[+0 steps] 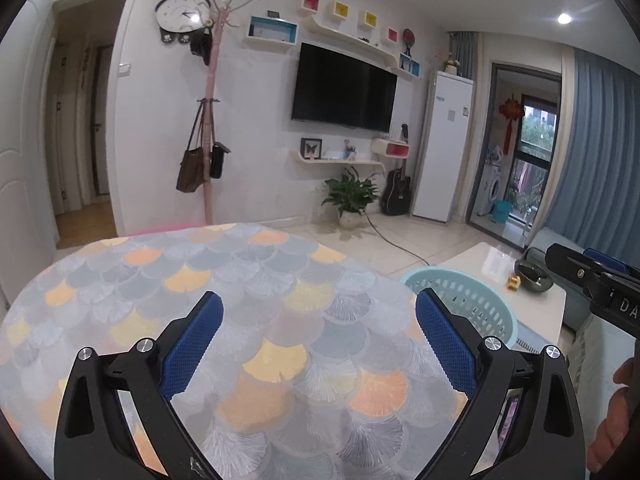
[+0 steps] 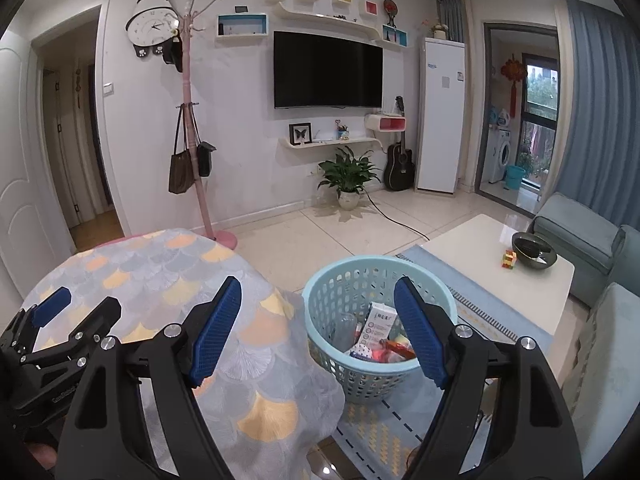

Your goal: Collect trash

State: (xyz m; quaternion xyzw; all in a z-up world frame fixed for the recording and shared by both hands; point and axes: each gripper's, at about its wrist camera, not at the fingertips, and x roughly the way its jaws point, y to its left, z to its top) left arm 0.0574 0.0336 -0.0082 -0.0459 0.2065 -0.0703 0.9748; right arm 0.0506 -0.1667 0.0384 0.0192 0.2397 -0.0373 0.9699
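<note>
A light blue plastic basket (image 2: 360, 368) stands on the floor rug right of the table. It holds trash: a white carton (image 2: 380, 322), a clear plastic bottle (image 2: 344, 330) and red and orange wrappers (image 2: 394, 350). My right gripper (image 2: 318, 326) is open and empty, above the table's right edge and the basket. My left gripper (image 1: 319, 336) is open and empty over the table with the fan-pattern cloth (image 1: 240, 280). The basket's rim shows in the left wrist view (image 1: 468, 280). The left gripper also shows at the left of the right wrist view (image 2: 52, 320).
A white coffee table (image 2: 480, 252) to the right carries a dark bowl (image 2: 534, 256) and a small coloured cube (image 2: 509, 259). Grey-blue sofa (image 2: 588, 248) at far right. A pink coat stand (image 2: 194, 140), potted plant (image 2: 348, 178) and guitar (image 2: 400, 164) stand by the far wall.
</note>
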